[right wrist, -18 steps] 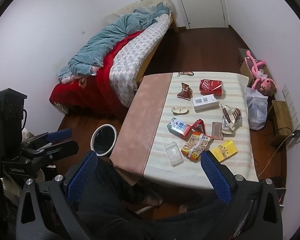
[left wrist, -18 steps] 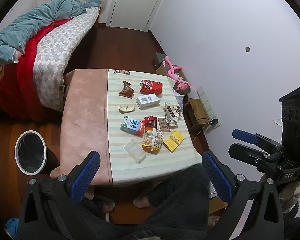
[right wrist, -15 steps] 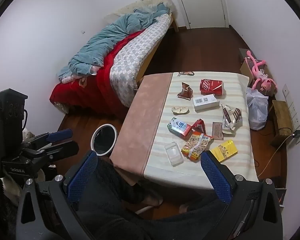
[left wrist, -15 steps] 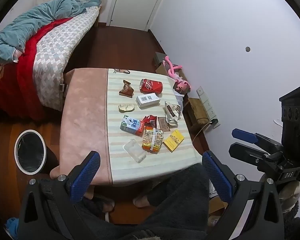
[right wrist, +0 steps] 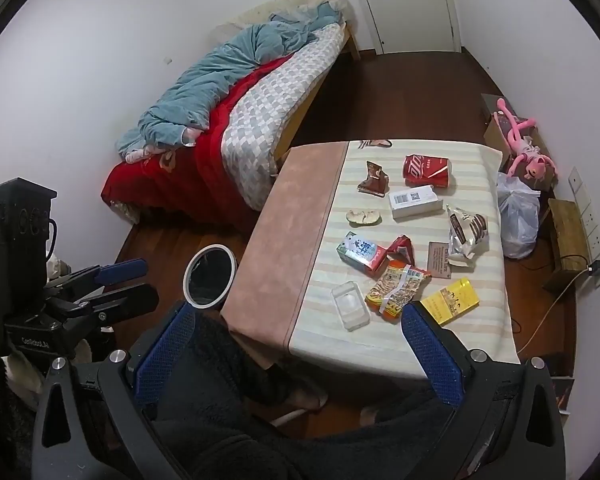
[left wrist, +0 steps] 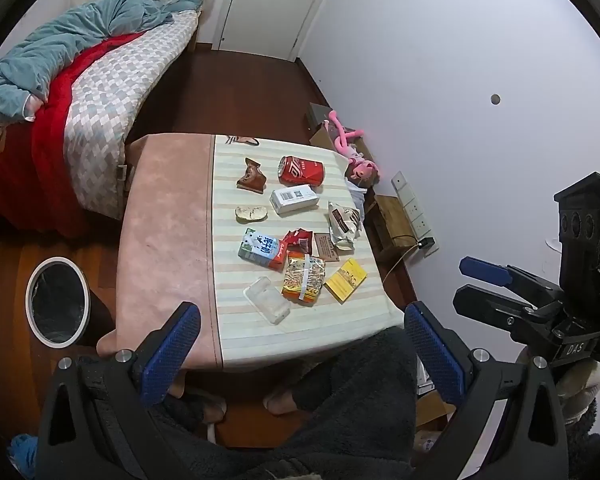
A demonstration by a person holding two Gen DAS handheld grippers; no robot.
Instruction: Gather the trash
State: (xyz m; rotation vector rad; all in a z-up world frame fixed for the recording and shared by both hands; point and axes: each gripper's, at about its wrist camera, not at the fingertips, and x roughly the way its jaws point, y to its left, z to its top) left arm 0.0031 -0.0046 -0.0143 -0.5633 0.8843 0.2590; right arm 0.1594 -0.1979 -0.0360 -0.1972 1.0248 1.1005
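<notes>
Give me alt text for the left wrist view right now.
A low table holds scattered trash, including a crushed red can, white box and milk carton. The left gripper hangs above the near edge, jaws open, empty. A bin stands on the floor beside it.

The table (left wrist: 168, 216) wears plain dusty pink on its left part and pale cream-and-beige stripes on the right. A red can (left wrist: 301, 170) lies at the far end, a yellow packet (left wrist: 346, 280) nearest (white-rimmed black bin (left wrist: 57, 301) on the left floor).
</notes>
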